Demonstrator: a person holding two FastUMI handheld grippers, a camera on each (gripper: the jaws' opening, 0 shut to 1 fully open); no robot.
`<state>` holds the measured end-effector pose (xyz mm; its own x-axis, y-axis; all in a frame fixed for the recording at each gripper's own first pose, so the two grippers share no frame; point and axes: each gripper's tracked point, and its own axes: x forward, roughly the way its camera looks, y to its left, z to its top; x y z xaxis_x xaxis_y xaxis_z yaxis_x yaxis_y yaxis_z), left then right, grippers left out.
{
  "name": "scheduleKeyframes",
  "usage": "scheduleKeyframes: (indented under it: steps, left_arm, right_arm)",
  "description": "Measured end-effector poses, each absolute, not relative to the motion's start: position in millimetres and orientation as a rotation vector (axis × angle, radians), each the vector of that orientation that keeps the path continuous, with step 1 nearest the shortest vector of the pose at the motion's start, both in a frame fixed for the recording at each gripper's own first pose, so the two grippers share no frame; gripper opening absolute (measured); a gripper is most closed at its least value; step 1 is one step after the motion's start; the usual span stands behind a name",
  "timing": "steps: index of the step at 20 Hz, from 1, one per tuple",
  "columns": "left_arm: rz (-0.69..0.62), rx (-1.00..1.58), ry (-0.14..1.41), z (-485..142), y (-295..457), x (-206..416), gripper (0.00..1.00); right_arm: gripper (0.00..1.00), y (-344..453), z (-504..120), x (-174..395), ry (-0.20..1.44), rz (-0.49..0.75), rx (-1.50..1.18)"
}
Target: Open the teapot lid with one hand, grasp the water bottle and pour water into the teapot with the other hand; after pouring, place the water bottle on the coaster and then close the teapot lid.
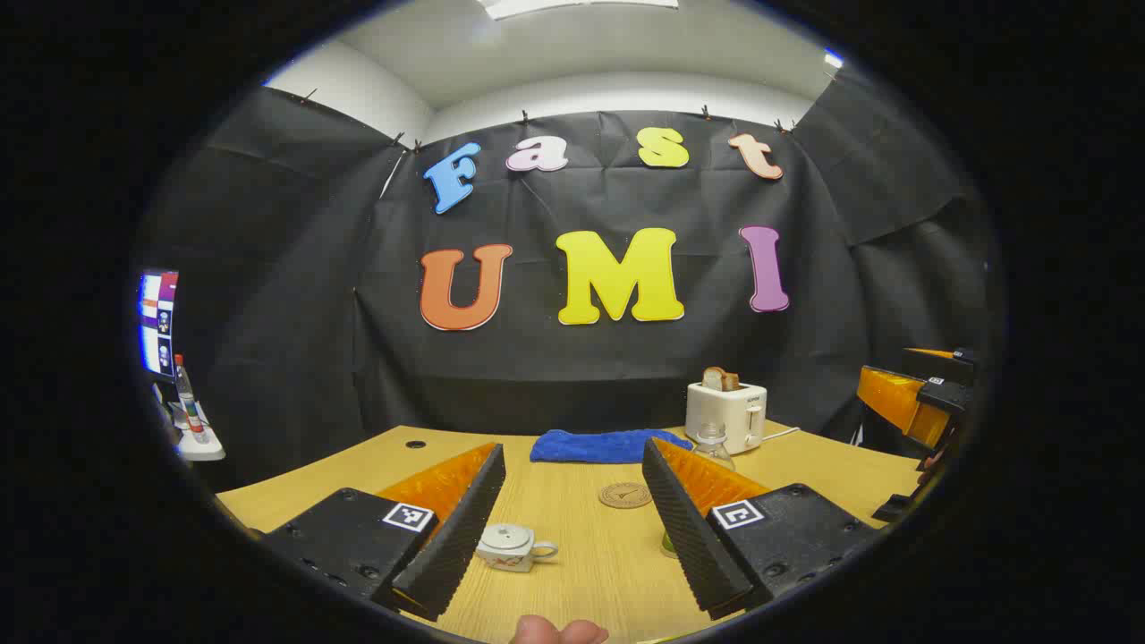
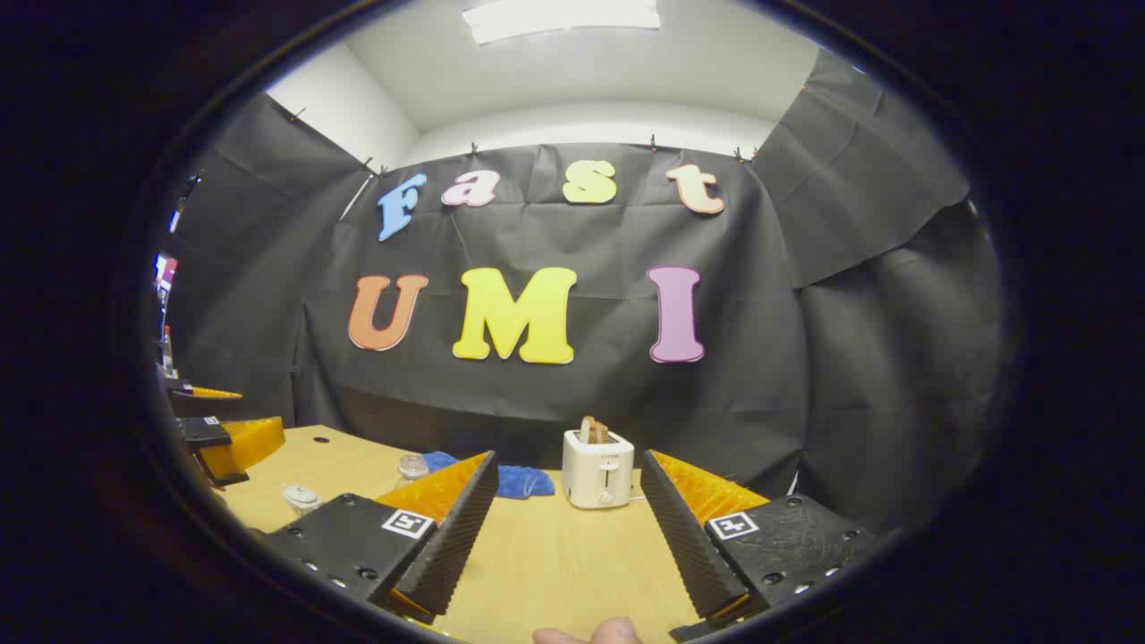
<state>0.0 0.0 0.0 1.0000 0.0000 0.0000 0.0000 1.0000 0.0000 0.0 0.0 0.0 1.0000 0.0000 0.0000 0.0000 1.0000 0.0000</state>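
Left gripper view | toaster (image 1: 726, 415) behind bottle (image 1: 713, 444) | towel (image 1: 608, 445) nr coaster (image 1: 624, 495)

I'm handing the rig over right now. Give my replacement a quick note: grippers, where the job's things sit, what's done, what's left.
Left gripper: open, holding nothing, above the table.
Right gripper: open, holding nothing, facing the toaster.
Teapot: on the table between the left gripper's fingers, lid on.
Water bottle: upright beside the toaster, partly hidden by a finger.
Coaster: bare, in front of the blue cloth.
Done: nothing yet.
Left: lift the lid, pour, set the bottle on the coaster, close the lid.
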Motion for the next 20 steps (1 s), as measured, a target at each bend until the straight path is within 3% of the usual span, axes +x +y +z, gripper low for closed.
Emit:
scheduleKeyframes:
  steps: [20]
  left_arm:
    - [0.024, -0.001, 0.016, -10.2, 11.1, 3.1, 0.97]
  right_arm:
    - [0.95, 18.7, -23.2, 6.5, 0.051, 0.036, 0.020]
